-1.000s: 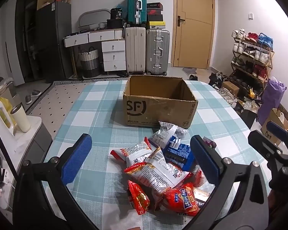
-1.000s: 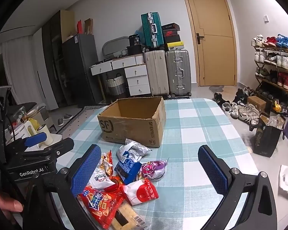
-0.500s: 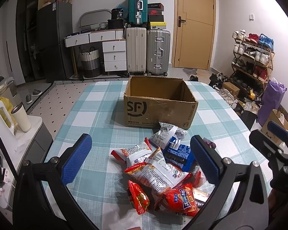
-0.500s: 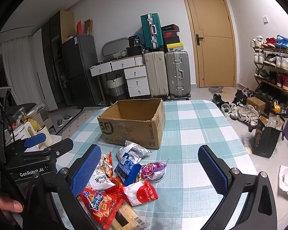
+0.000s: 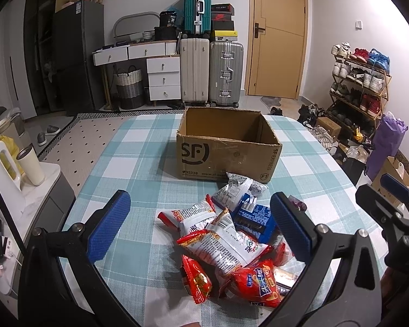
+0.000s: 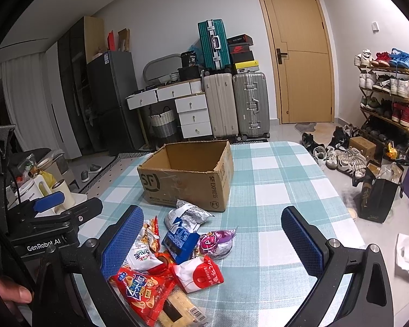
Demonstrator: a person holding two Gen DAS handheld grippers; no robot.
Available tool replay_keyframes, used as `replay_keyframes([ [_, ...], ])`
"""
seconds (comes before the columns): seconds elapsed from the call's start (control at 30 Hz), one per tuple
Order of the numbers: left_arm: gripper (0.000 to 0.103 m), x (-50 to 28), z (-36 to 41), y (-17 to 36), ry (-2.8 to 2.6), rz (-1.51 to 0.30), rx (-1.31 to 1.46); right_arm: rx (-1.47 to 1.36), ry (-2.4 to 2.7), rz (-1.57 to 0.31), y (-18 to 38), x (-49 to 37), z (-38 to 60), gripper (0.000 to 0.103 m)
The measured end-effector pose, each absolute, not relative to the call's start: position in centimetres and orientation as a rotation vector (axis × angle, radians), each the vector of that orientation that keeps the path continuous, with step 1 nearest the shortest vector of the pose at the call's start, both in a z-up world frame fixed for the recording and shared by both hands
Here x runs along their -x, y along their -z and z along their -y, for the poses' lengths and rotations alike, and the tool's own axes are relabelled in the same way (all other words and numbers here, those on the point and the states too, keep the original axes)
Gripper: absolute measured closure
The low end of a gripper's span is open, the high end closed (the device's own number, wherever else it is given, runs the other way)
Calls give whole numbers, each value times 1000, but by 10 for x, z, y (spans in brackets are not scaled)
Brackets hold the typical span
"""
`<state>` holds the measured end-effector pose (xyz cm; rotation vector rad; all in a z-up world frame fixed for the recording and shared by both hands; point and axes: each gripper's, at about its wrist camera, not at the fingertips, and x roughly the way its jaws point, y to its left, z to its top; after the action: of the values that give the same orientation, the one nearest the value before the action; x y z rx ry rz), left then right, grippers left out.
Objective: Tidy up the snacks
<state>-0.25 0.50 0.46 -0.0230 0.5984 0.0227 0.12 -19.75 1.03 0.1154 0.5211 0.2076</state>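
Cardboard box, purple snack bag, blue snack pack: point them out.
Cardboard box [image 6: 177, 188], right wrist view, front wall.
Purple snack bag [image 6: 215, 242], right wrist view, middle.
Blue snack pack [image 5: 252, 216], left wrist view, top face.

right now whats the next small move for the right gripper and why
Probably lower the right gripper onto the purple packet. Both grippers are open and hold nothing, the box looks empty, and that packet lies at the pile's right edge, between the right fingers, with only a red-and-white packet close beside it.
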Motion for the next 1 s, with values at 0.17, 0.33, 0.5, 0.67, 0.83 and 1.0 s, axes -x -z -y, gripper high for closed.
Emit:
replay_keyframes([
  [0.17, 1, 2, -4, -4, -23, -598, 22, -109, -197, -522, -12, -1, 198, 0],
  [0.33, 1, 4, -2, -2, -28, -602, 23, -115, -193, -522, -12, 1, 199, 0],
  [0.5, 1, 6, -1, -1, -29, -610, 33, -116, -193, -522, -12, 2, 200, 0],
  [0.67, 1, 5, -2, 0, -28, -613, 36, -118, -193, -523, -11, 2, 200, 0],
  [0.83, 1, 5, -2, 0, -30, -614, 38, -119, -193, -524, -9, 1, 200, 0],
  [1.0, 1, 4, -2, 1, -27, -618, 42, -120, -194, -523, -9, 1, 201, 0],
])
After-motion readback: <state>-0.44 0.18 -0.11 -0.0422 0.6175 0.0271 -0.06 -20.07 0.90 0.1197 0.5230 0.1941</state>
